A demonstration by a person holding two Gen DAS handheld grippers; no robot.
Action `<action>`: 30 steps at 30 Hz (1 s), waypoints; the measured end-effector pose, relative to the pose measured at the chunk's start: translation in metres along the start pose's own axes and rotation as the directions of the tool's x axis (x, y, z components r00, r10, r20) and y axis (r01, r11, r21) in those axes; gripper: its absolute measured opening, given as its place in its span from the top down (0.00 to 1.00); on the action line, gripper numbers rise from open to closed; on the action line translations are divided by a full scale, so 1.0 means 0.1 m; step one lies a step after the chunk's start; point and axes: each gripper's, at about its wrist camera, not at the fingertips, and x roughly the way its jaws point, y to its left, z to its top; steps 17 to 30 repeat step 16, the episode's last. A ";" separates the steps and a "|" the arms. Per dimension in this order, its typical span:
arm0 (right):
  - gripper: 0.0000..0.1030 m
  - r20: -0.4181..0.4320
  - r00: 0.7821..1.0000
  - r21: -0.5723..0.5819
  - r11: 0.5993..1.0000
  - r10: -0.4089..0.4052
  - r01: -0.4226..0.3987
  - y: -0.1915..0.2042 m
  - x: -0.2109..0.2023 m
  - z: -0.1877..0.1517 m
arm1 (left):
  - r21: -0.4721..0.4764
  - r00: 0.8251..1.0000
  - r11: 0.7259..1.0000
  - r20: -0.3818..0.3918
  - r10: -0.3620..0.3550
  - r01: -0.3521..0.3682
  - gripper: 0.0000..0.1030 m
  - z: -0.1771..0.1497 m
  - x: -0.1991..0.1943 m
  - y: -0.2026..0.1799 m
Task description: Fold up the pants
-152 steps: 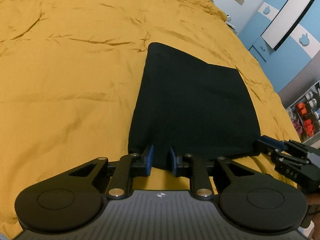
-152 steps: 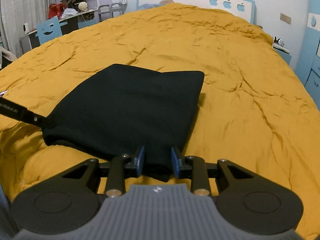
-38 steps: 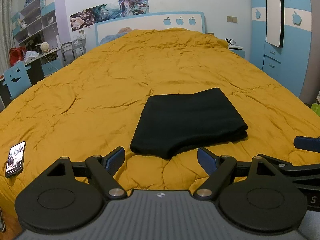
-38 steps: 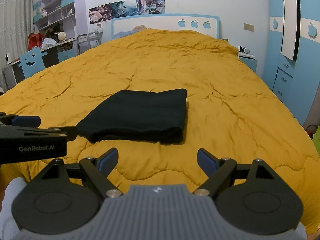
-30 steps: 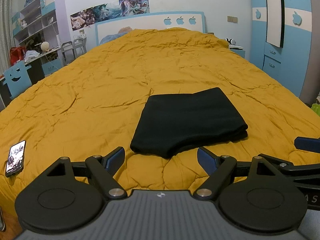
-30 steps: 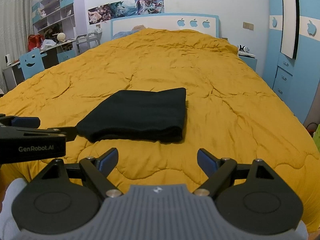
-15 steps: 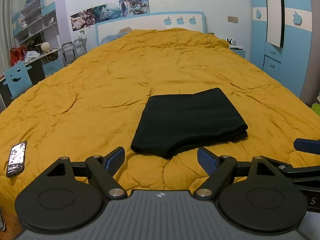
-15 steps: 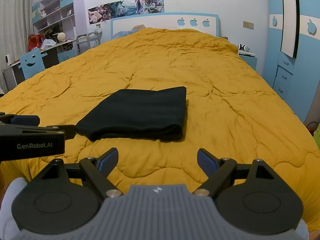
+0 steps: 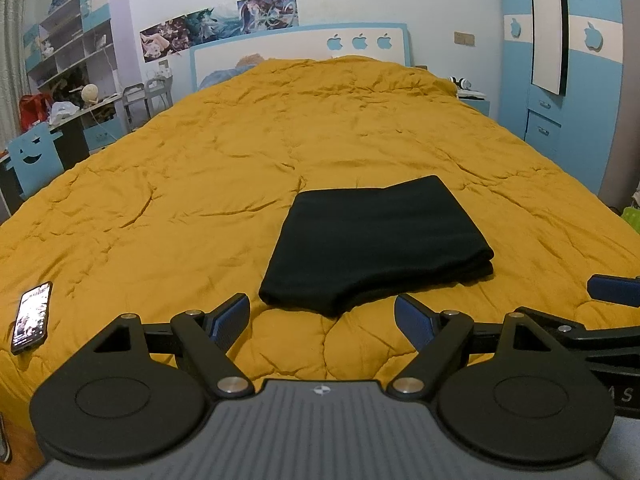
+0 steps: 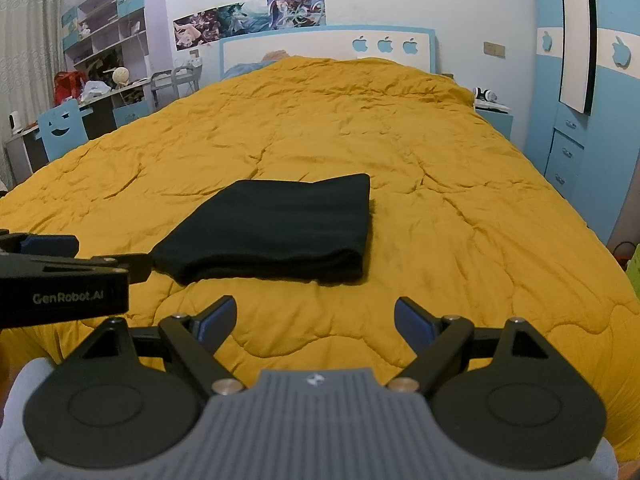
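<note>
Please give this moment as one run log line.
pants: folded, on bed | left gripper: open | right gripper: open

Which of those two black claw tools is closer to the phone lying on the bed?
The left gripper. The phone lies on the yellow quilt off its left finger; the right gripper sits on the far side, past the folded black pants.

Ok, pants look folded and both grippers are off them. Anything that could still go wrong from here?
Two things, likely minor. The folded pants sit on a soft, wrinkled quilt, and the layers at the near right corner look a bit loose, so a brush from the open left gripper or right gripper could undo them. The phone lies near the bed's edge and could get knocked off.
</note>
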 end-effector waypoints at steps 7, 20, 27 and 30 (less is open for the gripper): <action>0.20 -0.001 1.000 0.006 1.000 -0.005 0.005 0.00 0.00 0.00 | 0.005 1.000 1.000 -0.002 -0.008 0.008 0.07 0.01 0.00 -0.01; 0.20 -0.015 1.000 0.010 1.000 -0.006 0.006 0.00 0.02 0.01 | 0.004 1.000 1.000 -0.014 -0.017 0.018 0.07 0.02 0.04 0.01; 0.20 -0.015 1.000 0.010 1.000 -0.006 0.006 0.00 0.02 0.01 | 0.004 1.000 1.000 -0.014 -0.017 0.018 0.07 0.02 0.04 0.01; 0.20 -0.015 1.000 0.010 1.000 -0.006 0.006 0.00 0.02 0.01 | 0.004 1.000 1.000 -0.014 -0.017 0.018 0.07 0.02 0.04 0.01</action>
